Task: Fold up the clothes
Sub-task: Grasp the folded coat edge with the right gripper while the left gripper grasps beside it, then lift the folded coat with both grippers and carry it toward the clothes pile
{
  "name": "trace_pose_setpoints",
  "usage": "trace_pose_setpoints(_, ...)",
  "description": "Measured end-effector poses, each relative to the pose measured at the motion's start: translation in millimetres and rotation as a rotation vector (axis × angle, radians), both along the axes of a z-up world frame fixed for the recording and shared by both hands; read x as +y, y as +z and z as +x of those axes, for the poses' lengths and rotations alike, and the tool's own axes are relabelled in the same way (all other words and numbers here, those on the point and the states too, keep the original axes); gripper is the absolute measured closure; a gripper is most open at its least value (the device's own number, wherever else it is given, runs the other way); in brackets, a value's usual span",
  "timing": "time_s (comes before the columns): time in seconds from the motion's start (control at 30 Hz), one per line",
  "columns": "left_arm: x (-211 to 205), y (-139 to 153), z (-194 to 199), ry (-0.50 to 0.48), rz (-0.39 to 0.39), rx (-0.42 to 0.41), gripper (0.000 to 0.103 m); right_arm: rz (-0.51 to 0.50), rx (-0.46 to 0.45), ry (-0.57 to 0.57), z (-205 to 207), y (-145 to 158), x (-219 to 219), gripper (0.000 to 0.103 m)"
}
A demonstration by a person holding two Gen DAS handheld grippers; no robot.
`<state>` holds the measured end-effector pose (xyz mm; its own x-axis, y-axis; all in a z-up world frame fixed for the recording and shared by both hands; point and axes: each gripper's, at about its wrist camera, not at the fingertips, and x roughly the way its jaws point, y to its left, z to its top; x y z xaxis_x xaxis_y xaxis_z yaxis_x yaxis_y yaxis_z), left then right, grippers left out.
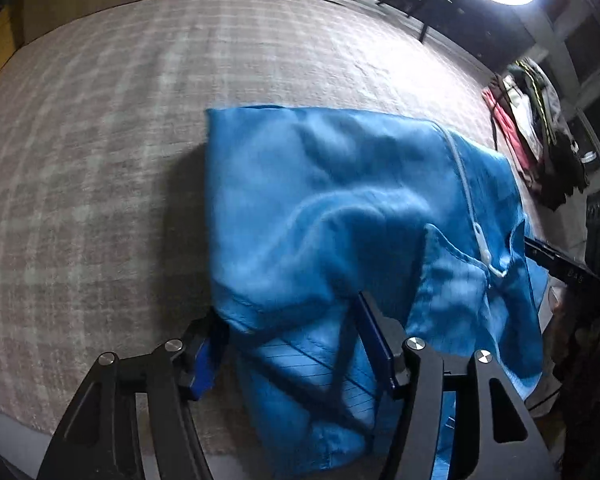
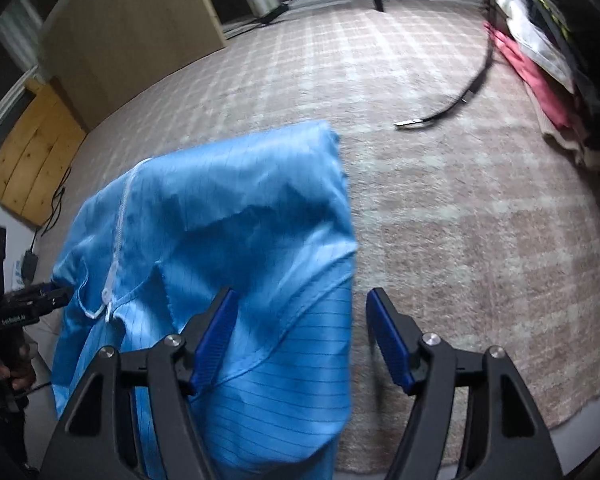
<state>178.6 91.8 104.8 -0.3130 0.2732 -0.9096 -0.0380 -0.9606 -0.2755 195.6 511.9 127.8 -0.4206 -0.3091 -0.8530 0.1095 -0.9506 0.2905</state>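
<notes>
While both jaws stand apart, a blue garment [image 1: 332, 208] lies folded on the rug [image 1: 100, 160].
Left hand-held gripper [image 1: 296, 340]: open over the garment's near edge, cloth between its pads, unpressed. Right hand-held gripper [image 2: 300, 332]: wide, left pad over the cloth, nothing gripped. White zipper [image 2: 118, 240] uppermost. Black strap [image 2: 456, 100] and clothes pile [image 2: 540, 64] beyond, well apart.

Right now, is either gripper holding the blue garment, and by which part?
No hold visible. Both the left gripper and right gripper stand open over the blue garment; cloth lies between the pads without being pinched.
</notes>
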Motion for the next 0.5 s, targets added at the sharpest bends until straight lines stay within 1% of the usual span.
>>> trace_pose_setpoints(0.1,6,0,-3,-0.019,0.007,0.008,0.045,0.021,0.013,0.066,16,3,4,0.036)
trace_pose_setpoints(0.13,10,0,-10,-0.024,0.007,0.01,0.045,0.032,0.016,0.076,21,5,2,0.036)
trace_pose_setpoints(0.2,14,0,-15,-0.035,0.011,0.018,0.05,0.049,0.021,0.094,29,8,1,0.037)
trace_pose_setpoints(0.23,20,0,-19,-0.042,0.006,0.02,0.053,0.039,0.019,0.097,30,9,4,0.039)
trace_pose_setpoints(0.27,22,-1,-21,-0.052,0.012,0.023,0.061,0.029,0.018,0.101,30,10,7,0.045)
trace_pose_setpoints(0.3,23,-2,-23,-0.062,0.019,0.026,0.07,0.019,0.016,0.105,30,11,10,0.048)
trace_pose_setpoints(0.33,24,-2,-25,-0.065,0.029,0.028,0.073,0.009,0.015,0.109,30,11,13,0.06)
trace_pose_setpoints(0.37,25,-2,-24,-0.068,0.034,0.036,0.078,0.0,0.013,0.113,30,12,16,0.068)
trace_pose_setpoints(0.4,24,-2,-25,-0.07,0.041,0.045,0.084,-0.012,0.012,0.115,33,11,19,0.07)
trace_pose_setpoints(0.47,15,0,-23,-0.06,0.088,0.047,0.092,-0.046,0.011,0.103,51,3,23,0.082)
trace_pose_setpoints(0.5,10,1,-22,-0.055,0.112,0.047,0.094,-0.077,0.005,0.08,51,5,22,0.086)
